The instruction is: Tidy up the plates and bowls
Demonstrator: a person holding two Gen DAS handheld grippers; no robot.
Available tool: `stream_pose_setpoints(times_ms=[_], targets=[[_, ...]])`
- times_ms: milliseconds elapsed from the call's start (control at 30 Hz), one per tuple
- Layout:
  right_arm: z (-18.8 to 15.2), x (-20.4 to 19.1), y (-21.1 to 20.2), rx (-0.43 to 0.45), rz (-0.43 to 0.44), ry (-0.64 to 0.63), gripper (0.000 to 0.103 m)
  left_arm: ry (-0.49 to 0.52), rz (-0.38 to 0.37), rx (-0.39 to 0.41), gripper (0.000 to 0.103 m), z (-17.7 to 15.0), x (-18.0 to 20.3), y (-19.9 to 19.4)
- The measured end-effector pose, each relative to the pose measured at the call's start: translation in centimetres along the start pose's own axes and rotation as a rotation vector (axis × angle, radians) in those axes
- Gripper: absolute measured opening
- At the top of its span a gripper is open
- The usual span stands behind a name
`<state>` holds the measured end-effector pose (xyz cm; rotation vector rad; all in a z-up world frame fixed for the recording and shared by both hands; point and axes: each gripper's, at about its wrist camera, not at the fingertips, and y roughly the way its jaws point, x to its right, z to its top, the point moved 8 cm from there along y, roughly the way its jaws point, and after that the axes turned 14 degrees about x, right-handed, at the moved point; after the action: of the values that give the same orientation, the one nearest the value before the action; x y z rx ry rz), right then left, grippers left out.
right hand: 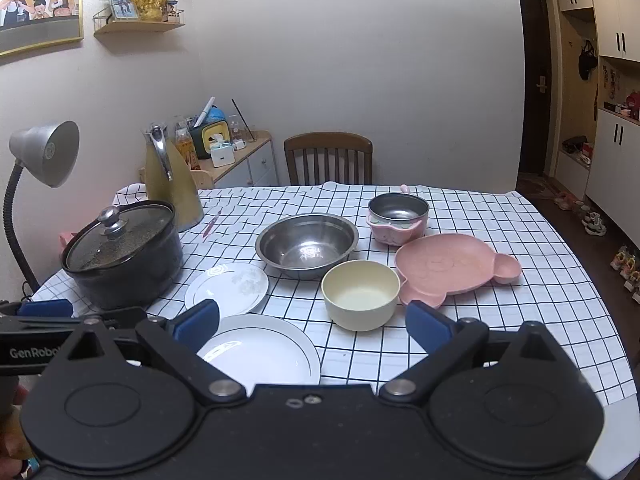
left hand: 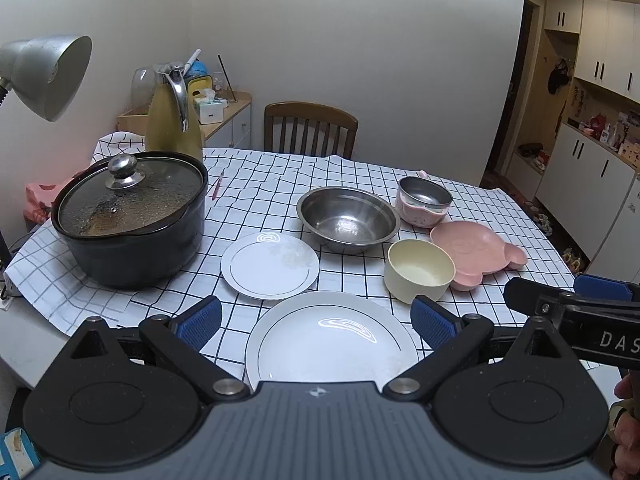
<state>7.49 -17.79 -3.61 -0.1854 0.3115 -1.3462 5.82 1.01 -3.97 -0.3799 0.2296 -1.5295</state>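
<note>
Bench (right hand: pixel 520 320) covered with a wrinkled white cloth in a black grid pattern; the cloth overhangs the near right edge. Plates counted: three. Two are round, glossy white with a thin dark rim line, namely a large white plate (left hand: pixel 328 340) at the near edge and a small white plate (left hand: pixel 270 266) just beyond it to the left, the two close but apart. The third is a matte pink bear-shaped plate (right hand: pixel 452 270) with two ear compartments, lying at the right. Bowls counted: three. A wide, shiny steel bowl (right hand: pixel 307 245) sits mid-bench; a smooth cream bowl (right hand: pixel 361 294) stands near and right of it, its rim touching or overlapping the pink plate's left edge (contact cannot be confirmed); a small steel-lined pink bowl (right hand: pixel 396 216) stands at the far right. A black pot (left hand: pixel 130 220) with a fogged glass lid occupies the left side, a gold jug (right hand: pixel 170 184) behind it. Open cloth remains at the far centre and along the right edge. Left tongs (left hand: pixel 316 320) are spread wide, empty, above the large white plate. Right tongs (right hand: pixel 312 322) likewise stand apart and empty, between the large white plate and the cream bowl.
</note>
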Motion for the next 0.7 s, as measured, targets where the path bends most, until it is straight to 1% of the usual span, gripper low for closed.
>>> stream_pose_setpoints(times_ms=[300,700], targets=[[-0.03,-0.30,0.17,0.001,0.000,0.004,0.100,-0.023,0.000,0.000,0.101,0.11,-0.44,0.28],[0.35,-0.87,0.33,0.011,0.011,0.002,0.099,-0.007,-0.003,0.030,0.101,0.70,-0.34,0.10]])
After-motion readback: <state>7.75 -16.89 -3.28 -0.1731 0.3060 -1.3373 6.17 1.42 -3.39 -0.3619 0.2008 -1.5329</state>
